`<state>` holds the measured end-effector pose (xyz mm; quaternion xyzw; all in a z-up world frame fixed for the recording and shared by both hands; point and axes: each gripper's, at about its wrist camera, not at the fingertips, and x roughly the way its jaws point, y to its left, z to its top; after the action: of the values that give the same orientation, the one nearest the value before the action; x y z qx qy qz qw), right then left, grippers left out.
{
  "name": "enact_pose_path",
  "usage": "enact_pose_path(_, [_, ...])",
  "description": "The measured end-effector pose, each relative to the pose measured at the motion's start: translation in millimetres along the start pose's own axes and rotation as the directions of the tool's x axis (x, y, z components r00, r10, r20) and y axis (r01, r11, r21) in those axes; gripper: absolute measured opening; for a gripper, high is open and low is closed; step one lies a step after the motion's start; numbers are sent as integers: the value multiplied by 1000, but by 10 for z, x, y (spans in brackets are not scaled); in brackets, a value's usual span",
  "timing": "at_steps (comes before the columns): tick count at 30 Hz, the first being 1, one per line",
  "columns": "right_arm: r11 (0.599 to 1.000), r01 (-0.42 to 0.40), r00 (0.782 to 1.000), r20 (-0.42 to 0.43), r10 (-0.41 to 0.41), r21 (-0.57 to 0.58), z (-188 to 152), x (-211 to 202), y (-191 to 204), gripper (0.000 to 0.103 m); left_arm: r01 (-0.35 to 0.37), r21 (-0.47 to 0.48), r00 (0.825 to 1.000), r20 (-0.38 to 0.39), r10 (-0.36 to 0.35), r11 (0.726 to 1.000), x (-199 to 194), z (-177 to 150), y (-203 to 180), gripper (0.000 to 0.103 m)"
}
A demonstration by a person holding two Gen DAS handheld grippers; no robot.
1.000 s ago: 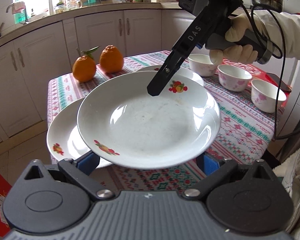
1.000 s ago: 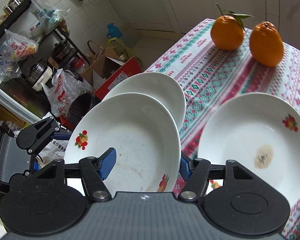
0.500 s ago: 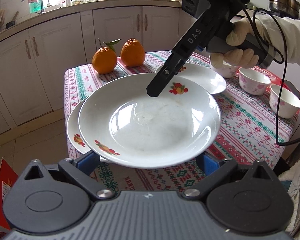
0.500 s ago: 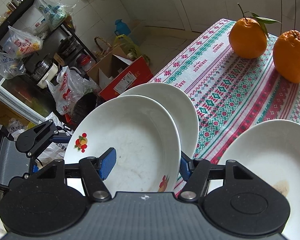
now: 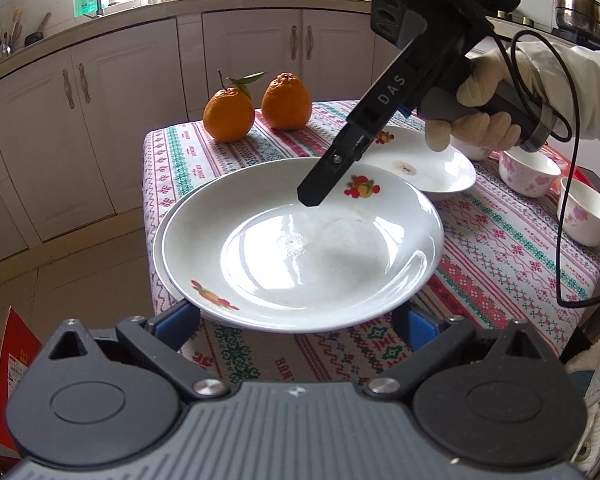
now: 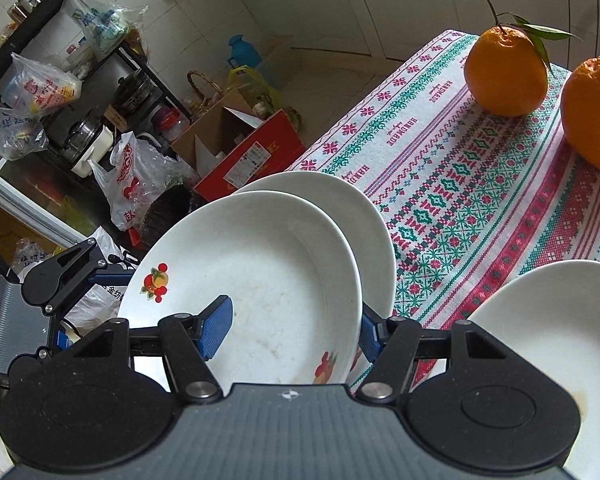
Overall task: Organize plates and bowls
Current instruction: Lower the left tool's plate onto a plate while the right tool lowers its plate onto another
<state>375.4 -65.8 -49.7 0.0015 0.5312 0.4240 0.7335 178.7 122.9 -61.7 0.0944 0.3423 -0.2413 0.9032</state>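
We have one fruit-print plate [image 5: 300, 240] held over the plate [image 6: 340, 196] at the table corner, nearly nested but not set down. Our right gripper [image 6: 294, 330] pinches its far rim, one blue pad inside and one outside; our left gripper [image 5: 296, 320] stands spread beneath the near edge, gripping nothing. A third, stained plate [image 5: 432, 168] and the floral bowls [image 5: 528, 172] remain unstacked.
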Motion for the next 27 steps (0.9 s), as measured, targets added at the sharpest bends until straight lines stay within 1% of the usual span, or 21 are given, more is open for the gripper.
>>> enact_pose_path(5, [1000, 1, 1000, -4, -1, 4, -1, 25, -20, 70, -11, -17, 1000, -10, 11, 1000, 45, 0, 45, 101])
enact_pose_path(13, [1000, 0, 1000, -15, 1, 8, -24, 55, -27, 70, -21, -17, 1000, -18, 21, 1000, 111, 0, 140, 101])
enact_pose_path(27, [1000, 18, 1000, -10, -18, 6, -66, -26, 19, 70, -27, 1, 999, -20, 27, 1000, 139, 2, 171, 101])
